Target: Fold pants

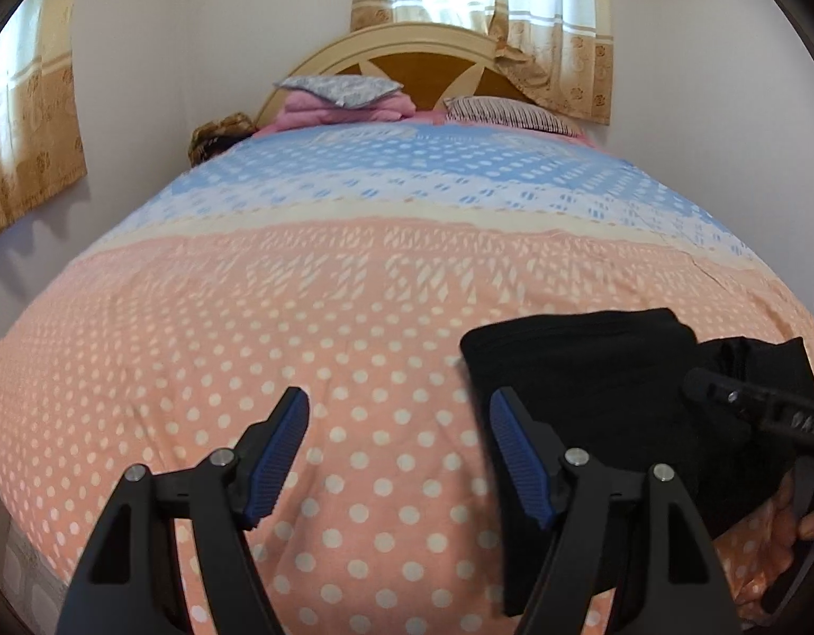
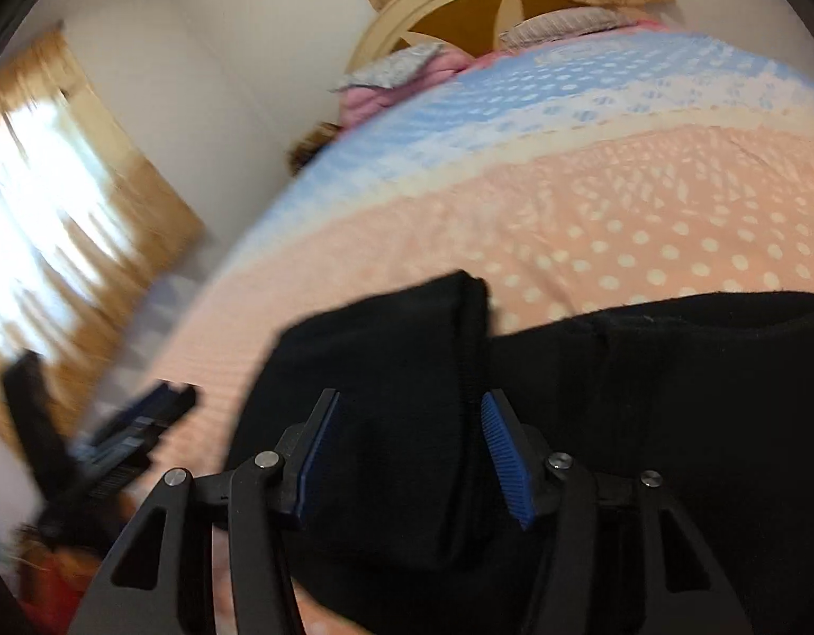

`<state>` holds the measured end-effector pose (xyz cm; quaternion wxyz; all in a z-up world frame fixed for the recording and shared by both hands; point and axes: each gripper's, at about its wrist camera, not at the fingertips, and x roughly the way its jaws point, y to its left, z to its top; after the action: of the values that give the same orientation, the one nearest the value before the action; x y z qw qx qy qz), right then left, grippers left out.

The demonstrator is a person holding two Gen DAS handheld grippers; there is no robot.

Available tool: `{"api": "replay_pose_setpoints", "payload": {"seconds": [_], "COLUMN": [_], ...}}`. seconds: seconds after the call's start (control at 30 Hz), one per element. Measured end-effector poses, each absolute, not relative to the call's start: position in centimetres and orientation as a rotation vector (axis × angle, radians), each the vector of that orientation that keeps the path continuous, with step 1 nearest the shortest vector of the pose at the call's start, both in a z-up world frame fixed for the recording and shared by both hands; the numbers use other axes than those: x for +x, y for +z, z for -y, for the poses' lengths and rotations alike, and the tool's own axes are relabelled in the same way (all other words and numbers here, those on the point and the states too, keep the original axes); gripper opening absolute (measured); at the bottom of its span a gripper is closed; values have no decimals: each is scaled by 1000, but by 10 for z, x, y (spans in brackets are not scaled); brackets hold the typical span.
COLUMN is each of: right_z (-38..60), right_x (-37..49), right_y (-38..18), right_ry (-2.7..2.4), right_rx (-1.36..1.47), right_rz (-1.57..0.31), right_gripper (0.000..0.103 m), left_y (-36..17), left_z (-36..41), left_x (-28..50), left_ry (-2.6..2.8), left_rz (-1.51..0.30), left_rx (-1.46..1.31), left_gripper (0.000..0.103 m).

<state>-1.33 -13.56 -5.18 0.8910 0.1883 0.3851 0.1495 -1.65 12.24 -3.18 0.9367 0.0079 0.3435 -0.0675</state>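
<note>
Nearest the foot edge of the bed [image 1: 142,349], the left tool [image 1: 399,455] hangs with its blue pads spread apart and nothing between them, only dotted pink bedspread beneath. Just to its right lie the black pants [image 1: 592,370], folded into a thick dark bundle close to that same foot edge, toward the bed's right side. The right tool [image 2: 407,455] hovers low over the pants [image 2: 407,360], its pads parted on either side of a raised fold or seam; the cloth sits between them but the pads do not appear to press on it, so I read it as open.

Judging by the compact shape, the folding looks well along, and the step in hand seems to be letting go and tidying the stack. To do that well, both tools should lift clear without snagging the top layer, then press any raised edge flat so the layers stay squared.

Farther up the bed, the bedspread turns blue, and pillows [image 1: 343,90] rest against the headboard [image 1: 423,42] under a curtained window.
</note>
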Motion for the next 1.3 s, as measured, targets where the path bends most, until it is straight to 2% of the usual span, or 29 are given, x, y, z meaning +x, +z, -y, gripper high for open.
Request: {"api": "replay_pose_setpoints", "payload": {"seconds": [0.33,0.37,0.4,0.5,0.63,0.83,1.07,1.17,1.3], "right_z": [106,103,101,101,95,93,177,229,294], "right_x": [-22,-22,-24,-25,-36,-66,-106,-120,-124], "right_y": [-56,-55,-55,-55,-40,14,63,59,23], "right_ry": [142,144,180,219,249,324,259,199,123], "right_rx": [227,206,207,230,197,114,140,155,251], "right_rz": [-766,-767,-772,-778,-733,-588,-502,-537,-629], "right_gripper": [54,43,26,23,22,21,21,21,21], "left_y": [-39,-39,-39,-37,-30,-16,3,5,4], "left_z": [-129,-130,-130,-128,-128,-124,-89,-65,-29], "left_x": [-14,-14,-13,-15,-18,-17,-15,-13,-13], "left_ry": [-152,-152,-151,-150,-143,-142,-217,-266,-329], "left_rz": [-718,-718,-718,-713,-698,-672,-614,-609,-608], "left_rx": [-13,-17,-18,-16,-12,-10,41,57,91], "left_gripper": [74,74,74,74,74,74,74,74,74]}}
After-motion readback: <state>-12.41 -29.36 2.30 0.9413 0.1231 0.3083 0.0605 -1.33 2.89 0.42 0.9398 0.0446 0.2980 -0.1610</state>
